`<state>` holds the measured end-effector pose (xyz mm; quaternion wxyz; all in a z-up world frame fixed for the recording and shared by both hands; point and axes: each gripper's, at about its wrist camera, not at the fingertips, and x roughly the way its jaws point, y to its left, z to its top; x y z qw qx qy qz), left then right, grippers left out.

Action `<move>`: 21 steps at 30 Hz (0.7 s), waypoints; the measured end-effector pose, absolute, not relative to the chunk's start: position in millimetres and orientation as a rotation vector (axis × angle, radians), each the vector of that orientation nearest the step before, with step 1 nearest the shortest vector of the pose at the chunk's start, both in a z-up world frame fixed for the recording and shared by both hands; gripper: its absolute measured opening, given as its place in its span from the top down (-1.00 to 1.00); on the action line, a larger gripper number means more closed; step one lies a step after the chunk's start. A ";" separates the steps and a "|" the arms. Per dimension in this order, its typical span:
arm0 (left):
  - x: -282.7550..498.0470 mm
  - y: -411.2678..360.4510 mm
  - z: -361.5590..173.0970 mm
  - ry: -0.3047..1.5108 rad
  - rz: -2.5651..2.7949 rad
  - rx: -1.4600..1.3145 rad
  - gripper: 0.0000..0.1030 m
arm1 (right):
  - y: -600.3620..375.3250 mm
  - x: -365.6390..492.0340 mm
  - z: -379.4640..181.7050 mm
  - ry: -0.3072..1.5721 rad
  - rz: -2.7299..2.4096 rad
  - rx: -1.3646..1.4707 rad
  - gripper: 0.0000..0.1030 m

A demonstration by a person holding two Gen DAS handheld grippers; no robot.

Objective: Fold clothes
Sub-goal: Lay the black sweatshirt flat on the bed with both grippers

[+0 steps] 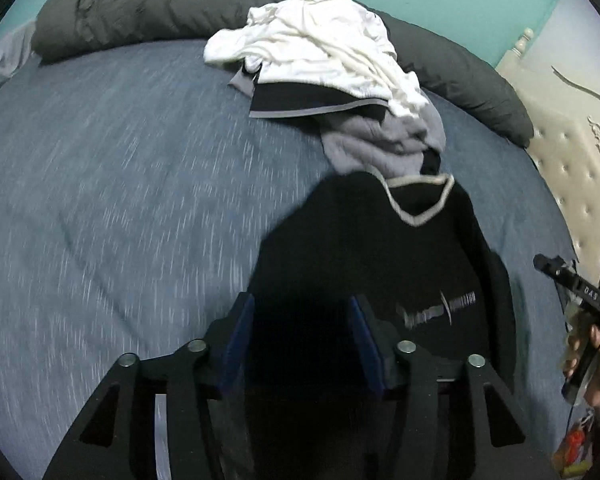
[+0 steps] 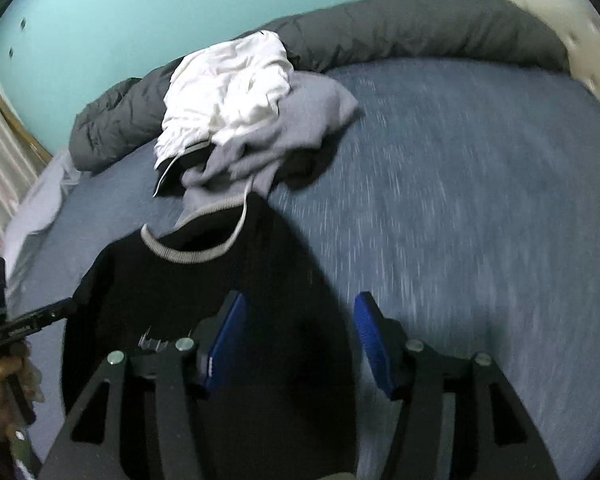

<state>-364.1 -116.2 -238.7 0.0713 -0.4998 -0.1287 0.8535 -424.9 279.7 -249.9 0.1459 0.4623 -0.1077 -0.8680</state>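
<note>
While jaws gape, left hand-held gripper (image 1: 300,332) and right hand-held gripper (image 2: 300,336) above black shirt (image 1: 380,248)

A home bedroom: bed (image 1: 120,200), tufted headboard (image 1: 572,168), rolled duvet (image 2: 420,28).

We hold our left gripper (image 1: 302,336) low over the bed, its blue-padded fingers (image 1: 238,340) spread apart. Our right gripper (image 2: 300,340) sits beside it, its fingers (image 2: 370,340) likewise parted, gripping nothing. A bare hand (image 1: 596,364) clasps the right handle.
</note>
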 end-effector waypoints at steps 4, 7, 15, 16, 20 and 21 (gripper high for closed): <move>-308.8 -112.6 -247.7 -0.388 2.532 -1.533 -0.08 | 283.7 -371.6 -261.1 -0.393 -2.434 1.372 -0.13; -272.5 -109.7 -253.6 -0.370 2.504 -1.560 -0.08 | 279.4 -335.1 -266.8 -0.392 -2.374 1.399 -0.13; -195.3 -103.4 -261.0 -0.356 2.433 -1.625 -0.08 | 253.8 -250.8 -276.4 -0.255 -2.234 1.473 -0.13; -188.9 -103.1 -261.4 -0.354 2.427 -1.630 -0.08 | 254.8 -242.9 -279.2 -0.262 -2.231 1.489 -0.13; -166.1 -102.6 -265.5 -0.364 2.402 -1.653 -0.08 | 258.6 -215.3 -289.1 -0.300 -2.217 1.550 -0.13; -160.8 -102.6 -265.9 -0.369 2.399 -1.654 -0.08 | 259.5 -210.9 -291.1 -0.318 -2.213 1.563 -0.13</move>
